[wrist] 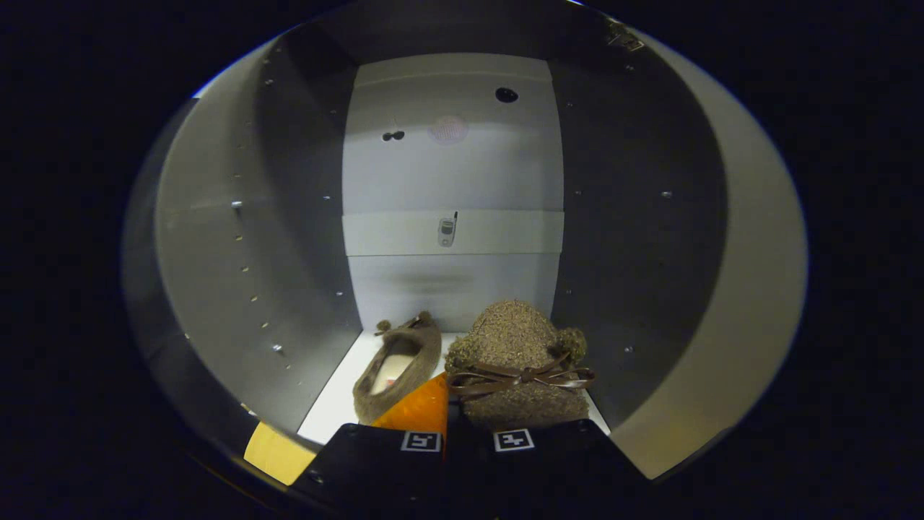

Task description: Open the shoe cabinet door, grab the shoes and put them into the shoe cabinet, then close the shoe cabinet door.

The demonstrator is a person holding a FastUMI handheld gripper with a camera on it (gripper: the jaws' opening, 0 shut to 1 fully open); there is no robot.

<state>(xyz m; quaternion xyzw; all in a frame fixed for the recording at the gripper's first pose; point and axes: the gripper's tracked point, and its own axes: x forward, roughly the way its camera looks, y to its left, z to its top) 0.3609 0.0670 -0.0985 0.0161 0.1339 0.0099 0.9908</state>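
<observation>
I am looking into the open shoe cabinet (289, 238), with its white floor (333, 396) just ahead. A brown fuzzy shoe with a ribbon bow (516, 347) hangs at my gripper (449, 406), toe pointing at the back wall. The fingers stand close together and pinch the shoe's rim near the heel. It sits low over the right side of the floor; whether its sole touches the floor is hidden. The matching second shoe (398, 368) lies on the floor to the left of the held one, its opening facing up.
Grey side walls with rows of peg holes close in on the left and on the right (635, 238). A pale back wall (451, 166) carries a horizontal rail (505, 232) at mid height. A strip of wooden floor (278, 451) shows below the cabinet's left edge.
</observation>
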